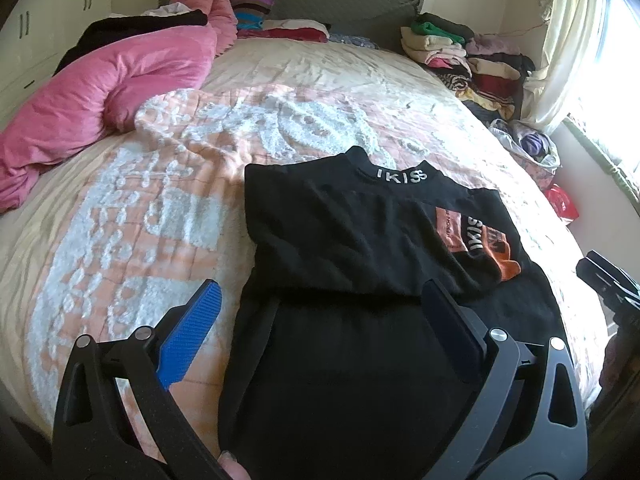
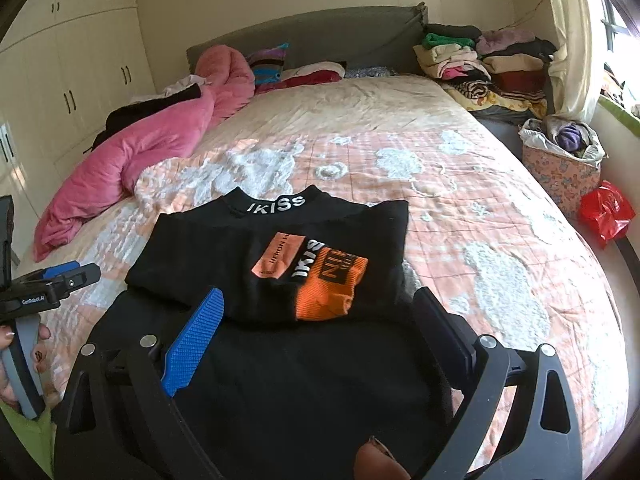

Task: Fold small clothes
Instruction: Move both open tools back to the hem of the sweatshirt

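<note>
A pink duvet (image 2: 132,160) lies bunched along the left edge of the bed (image 2: 460,208), beside cream wardrobe doors (image 2: 68,80). At the near middle, a black top (image 2: 224,248) lettered "IKISS" on the collar rests flat on the peach patterned bedspread, its upper part folded down over the lower so an orange-and-black cuff (image 2: 328,280) lies on top. The left tongs (image 1: 320,316) hang spread wide above the garment's left edge, nothing between the blue pad (image 1: 192,332) and the dark one. The right tongs (image 2: 320,332) are likewise spread wide over the fold, clear of the cloth as far as the distorted view allows. Stacks of folded clothes (image 2: 480,64) sit at the far right corner by the curtain (image 2: 568,40), with a floral box (image 2: 560,176) and a red bag (image 2: 604,212) beyond the bed's right side
</note>
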